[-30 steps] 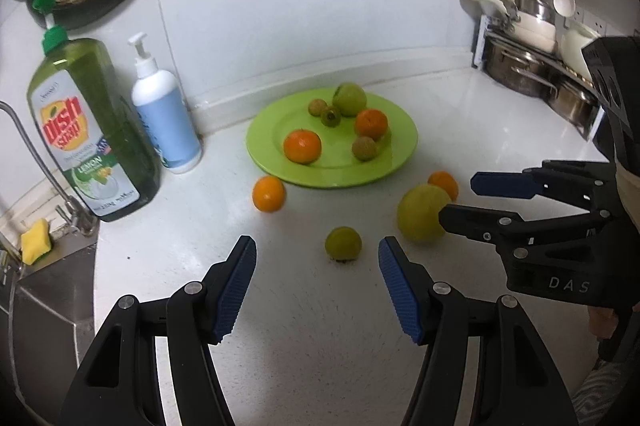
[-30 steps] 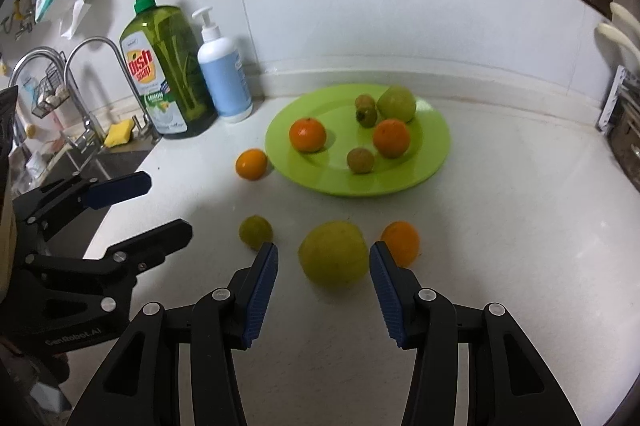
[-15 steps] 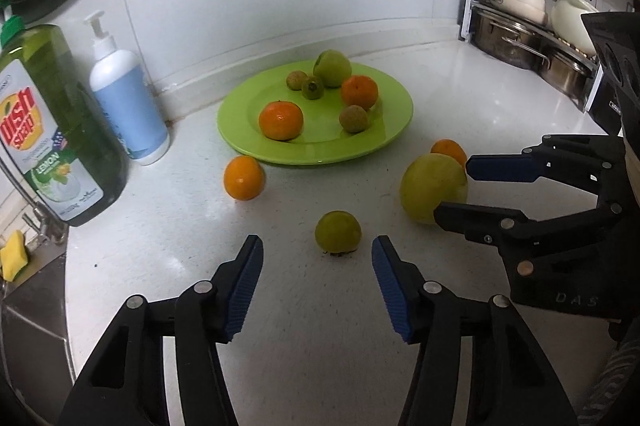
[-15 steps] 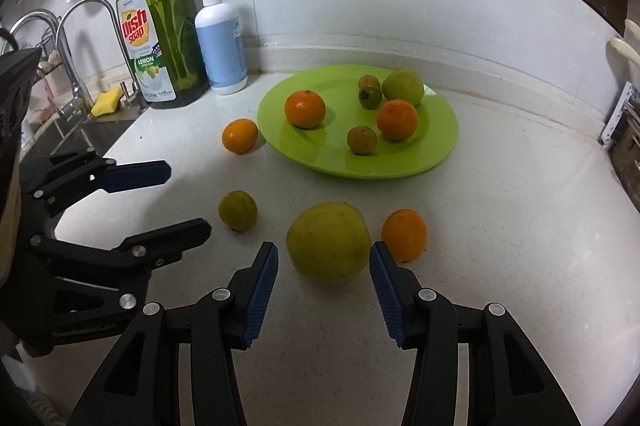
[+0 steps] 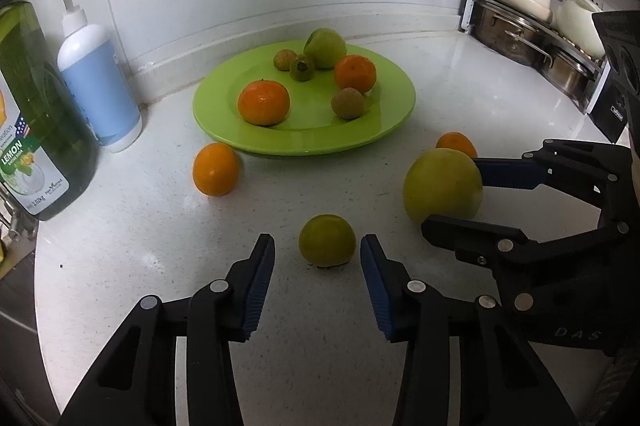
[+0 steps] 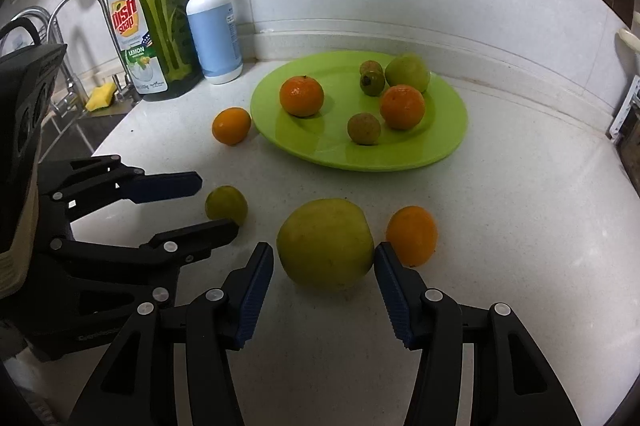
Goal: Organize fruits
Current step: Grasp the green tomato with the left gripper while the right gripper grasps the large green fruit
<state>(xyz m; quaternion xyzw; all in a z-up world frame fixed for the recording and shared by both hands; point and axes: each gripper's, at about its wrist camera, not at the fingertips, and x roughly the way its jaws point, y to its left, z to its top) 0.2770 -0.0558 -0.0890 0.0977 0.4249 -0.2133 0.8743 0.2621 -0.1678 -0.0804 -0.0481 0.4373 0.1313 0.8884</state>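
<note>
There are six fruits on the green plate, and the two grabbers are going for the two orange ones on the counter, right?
Not quite. Six fruits do lie on the green plate, but the open left gripper frames the small green fruit, and the open right gripper frames the big yellow-green fruit. Both wrist views show this. The two loose oranges lie apart, untouched.

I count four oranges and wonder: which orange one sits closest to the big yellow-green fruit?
The round orange fruit lying off the green plate, right beside the large yellow-green fruit. The other three are farther back.
</note>
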